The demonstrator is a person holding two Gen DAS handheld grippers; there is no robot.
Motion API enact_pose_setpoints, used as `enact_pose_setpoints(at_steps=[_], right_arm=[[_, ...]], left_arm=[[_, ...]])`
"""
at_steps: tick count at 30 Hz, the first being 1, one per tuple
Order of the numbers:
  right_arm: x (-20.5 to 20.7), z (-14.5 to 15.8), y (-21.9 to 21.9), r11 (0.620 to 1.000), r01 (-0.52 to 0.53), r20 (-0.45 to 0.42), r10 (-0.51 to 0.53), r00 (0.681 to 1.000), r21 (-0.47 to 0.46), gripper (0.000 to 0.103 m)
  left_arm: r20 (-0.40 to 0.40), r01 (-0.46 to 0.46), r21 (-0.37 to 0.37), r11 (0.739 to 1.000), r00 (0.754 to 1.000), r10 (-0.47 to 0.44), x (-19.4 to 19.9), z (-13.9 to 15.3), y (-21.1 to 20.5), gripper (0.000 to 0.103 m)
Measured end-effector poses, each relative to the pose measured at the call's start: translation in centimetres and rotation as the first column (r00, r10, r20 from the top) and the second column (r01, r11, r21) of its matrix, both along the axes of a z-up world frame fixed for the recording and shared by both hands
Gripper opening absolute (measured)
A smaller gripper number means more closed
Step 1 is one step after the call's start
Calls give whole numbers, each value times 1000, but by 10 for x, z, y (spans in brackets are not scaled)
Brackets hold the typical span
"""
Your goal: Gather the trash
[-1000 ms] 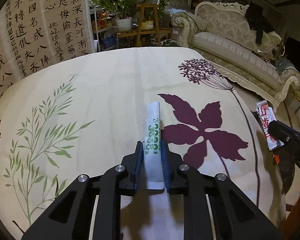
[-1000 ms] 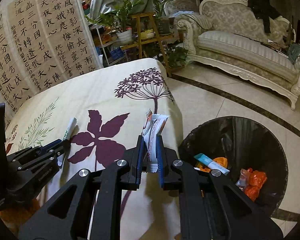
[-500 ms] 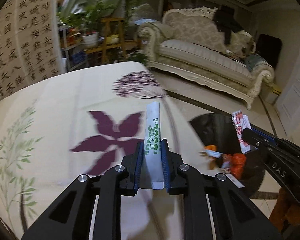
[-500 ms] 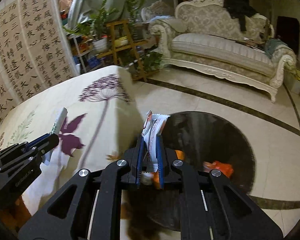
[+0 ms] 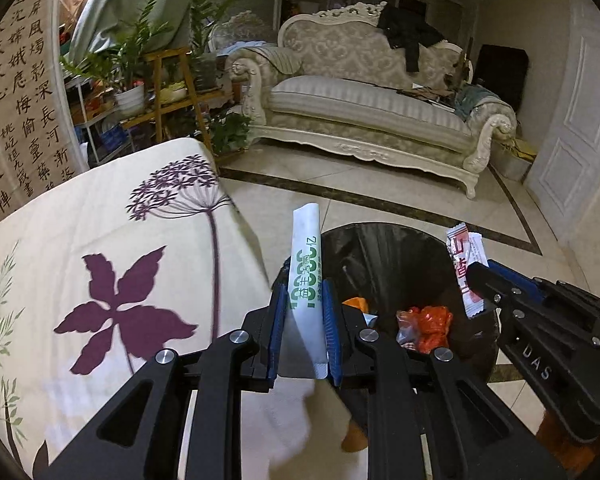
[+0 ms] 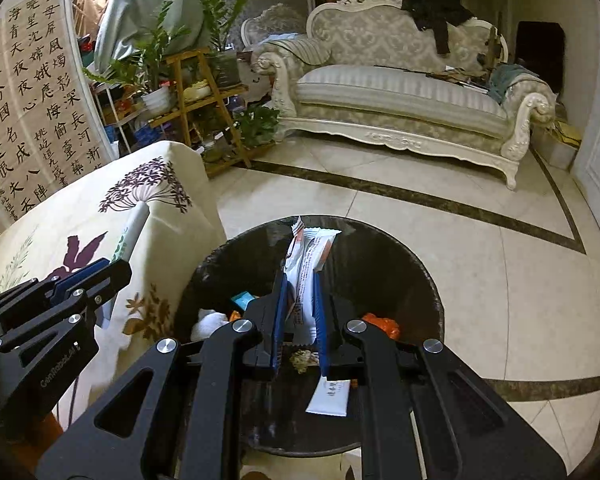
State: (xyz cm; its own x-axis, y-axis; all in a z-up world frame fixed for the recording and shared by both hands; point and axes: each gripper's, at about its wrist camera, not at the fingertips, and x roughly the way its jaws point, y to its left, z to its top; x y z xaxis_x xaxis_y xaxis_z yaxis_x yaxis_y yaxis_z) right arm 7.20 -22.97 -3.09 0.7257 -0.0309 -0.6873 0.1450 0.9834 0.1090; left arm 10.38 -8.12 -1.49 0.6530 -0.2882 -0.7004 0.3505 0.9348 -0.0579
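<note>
My left gripper [image 5: 305, 300] is shut on a white paper sleeve with green print [image 5: 306, 268], held at the table's right edge beside the bin. My right gripper [image 6: 300, 300] is shut on a white and red snack wrapper [image 6: 306, 264] and hangs over the round bin lined with a black bag [image 6: 400, 264]. In the left wrist view the right gripper [image 5: 476, 280] shows at the right with its wrapper [image 5: 466, 260] above the bin [image 5: 384, 248]. Orange and white scraps [image 5: 424, 326] lie inside the bin.
The table wears a cream cloth with purple leaf prints [image 5: 100, 260]; the bin stands on the tiled floor right beside it. A pale sofa [image 5: 372, 100], a wooden plant stand [image 5: 172, 92] and a calligraphy screen [image 5: 20, 100] stand farther back.
Both grippers have swung right from over the table toward the bin, each still gripping its piece. The right one now hangs over the bin's opening.
</note>
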Motion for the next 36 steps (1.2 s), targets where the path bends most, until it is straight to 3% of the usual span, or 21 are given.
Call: enact_pose_setpoints(at_steps=[15, 16, 18, 20, 29, 36], right_arm=[[5, -8, -18, 999, 39, -9, -39, 999, 13, 14], [5, -9, -18, 999, 41, -9, -41, 999, 14, 15], [6, -10, -21, 999, 46, -12, -46, 999, 20, 16], [5, -11, -22, 998, 54, -8, -54, 999, 23, 27], [2, -11, -26, 997, 70, -5, -70, 998, 24, 31], [-4, -6, -25, 997, 81, 6, -81, 997, 15, 41]], left_arm=[[5, 13, 51, 999, 1000, -14, 3, -9, -26, 22], [6, 14, 56, 998, 1000, -15, 4, -9, -27, 24], [9, 13, 60, 998, 1000, -14, 3, -10, -28, 41], [13, 7, 61, 998, 1000, -8, 3, -10, -28, 49], [12, 1, 59, 998, 1000, -1, 4, -12, -26, 61], [34, -29, 51, 998, 999, 27, -2, -6, -16, 71]])
